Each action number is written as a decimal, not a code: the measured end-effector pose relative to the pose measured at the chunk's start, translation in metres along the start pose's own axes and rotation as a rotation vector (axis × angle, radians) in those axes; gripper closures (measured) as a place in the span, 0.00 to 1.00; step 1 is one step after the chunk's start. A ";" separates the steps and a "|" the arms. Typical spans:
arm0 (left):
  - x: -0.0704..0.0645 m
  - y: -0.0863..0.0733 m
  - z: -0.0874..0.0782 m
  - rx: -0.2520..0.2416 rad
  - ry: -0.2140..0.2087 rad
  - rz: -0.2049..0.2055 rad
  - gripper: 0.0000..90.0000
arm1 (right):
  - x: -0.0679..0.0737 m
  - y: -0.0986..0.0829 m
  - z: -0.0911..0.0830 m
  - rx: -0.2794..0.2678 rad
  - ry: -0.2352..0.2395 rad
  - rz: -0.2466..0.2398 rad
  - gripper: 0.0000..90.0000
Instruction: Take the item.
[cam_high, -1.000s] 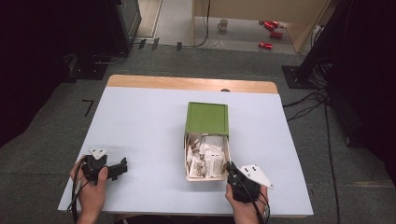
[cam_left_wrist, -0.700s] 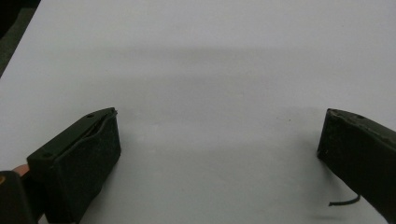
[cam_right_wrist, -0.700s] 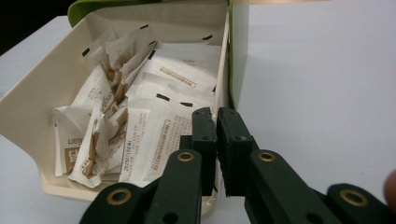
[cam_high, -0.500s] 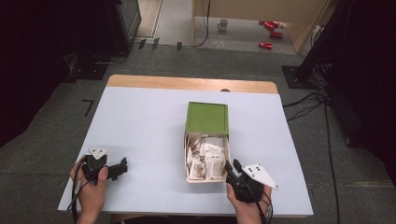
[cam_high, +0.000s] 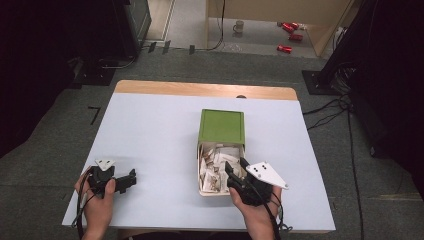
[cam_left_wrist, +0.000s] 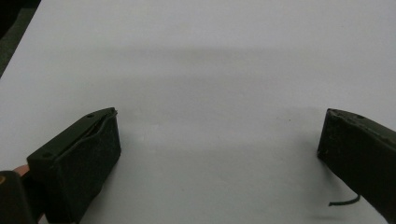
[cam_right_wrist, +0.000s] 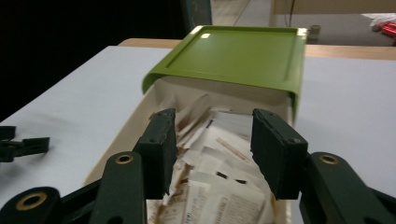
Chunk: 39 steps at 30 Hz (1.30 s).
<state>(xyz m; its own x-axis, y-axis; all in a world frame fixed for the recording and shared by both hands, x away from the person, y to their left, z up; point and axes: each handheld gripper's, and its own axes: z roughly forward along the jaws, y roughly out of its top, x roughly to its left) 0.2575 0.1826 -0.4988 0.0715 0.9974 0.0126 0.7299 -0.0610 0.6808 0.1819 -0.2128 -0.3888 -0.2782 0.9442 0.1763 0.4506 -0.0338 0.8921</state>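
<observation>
Green-lidded box (cam_high: 220, 127), drawer (cam_high: 202, 170) full of packets (cam_right_wrist: 219, 154).

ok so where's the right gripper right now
In the high view the right gripper is at the table's near right, jaws open over the near end of the cream drawer of paper packets, which is pulled out from under the green lid.

Left tongs (cam_high: 131, 179) wide apart; right tongs (cam_high: 236, 167) parted.

Green lid (cam_high: 221, 126) on a cream box (cam_high: 202, 187); white and brown printed packets (cam_high: 216, 167) inside. Desk (cam_high: 160, 135) pale blue-white, its far edge wood-coloured. Both tools black.
</observation>
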 end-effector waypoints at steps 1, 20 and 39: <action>0.000 0.000 0.000 0.000 0.000 0.000 0.00 | 0.002 0.001 0.001 0.003 0.010 -0.001 0.57; 0.000 0.000 0.000 0.001 0.000 0.001 0.00 | 0.018 -0.022 0.031 0.104 0.070 -0.022 0.59; 0.000 0.000 0.000 0.001 0.001 0.000 0.00 | 0.033 -0.049 0.050 0.172 0.047 -0.055 0.63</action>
<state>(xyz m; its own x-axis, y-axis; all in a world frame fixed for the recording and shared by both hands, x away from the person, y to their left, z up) 0.2579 0.1825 -0.4988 0.0707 0.9974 0.0129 0.7307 -0.0606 0.6800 0.1929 -0.1633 -0.4473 -0.3438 0.9266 0.1524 0.5711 0.0775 0.8172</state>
